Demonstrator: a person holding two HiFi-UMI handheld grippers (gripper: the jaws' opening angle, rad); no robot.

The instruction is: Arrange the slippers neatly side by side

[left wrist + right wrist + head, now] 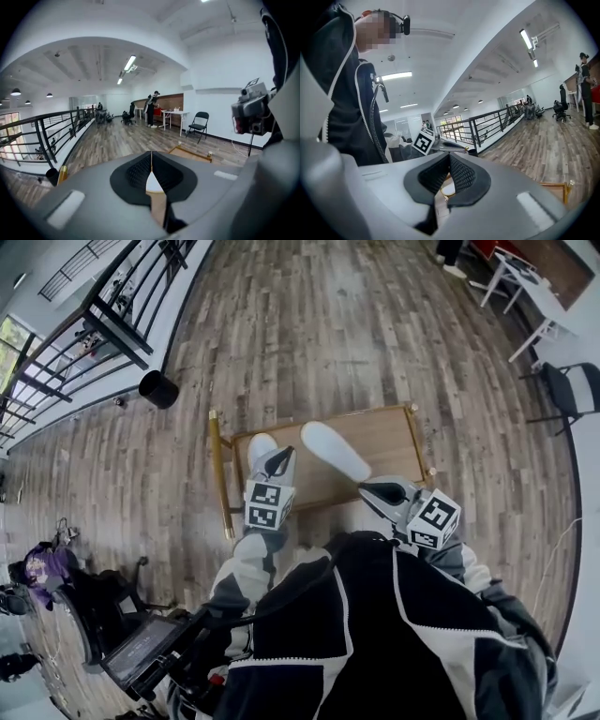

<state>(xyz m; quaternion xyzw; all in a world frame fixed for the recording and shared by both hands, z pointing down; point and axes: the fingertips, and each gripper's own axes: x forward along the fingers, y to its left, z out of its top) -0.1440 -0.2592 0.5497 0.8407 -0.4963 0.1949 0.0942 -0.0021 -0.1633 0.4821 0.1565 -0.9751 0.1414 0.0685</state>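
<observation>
Two white slippers lay on the low wooden table (384,442). One slipper (334,451) lay slantwise across the table's middle, and the other slipper (260,444) lay nearer its left end, apart from the first. The left gripper (278,458) hung over that other slipper, jaws clenched together with nothing pinched. The right gripper (373,489), likewise clenched and empty, hovered at the table's near edge, close to the middle slipper.

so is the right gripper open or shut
Shut: the right gripper shows its black pads meeting at the tips, nothing clamped between them.
</observation>
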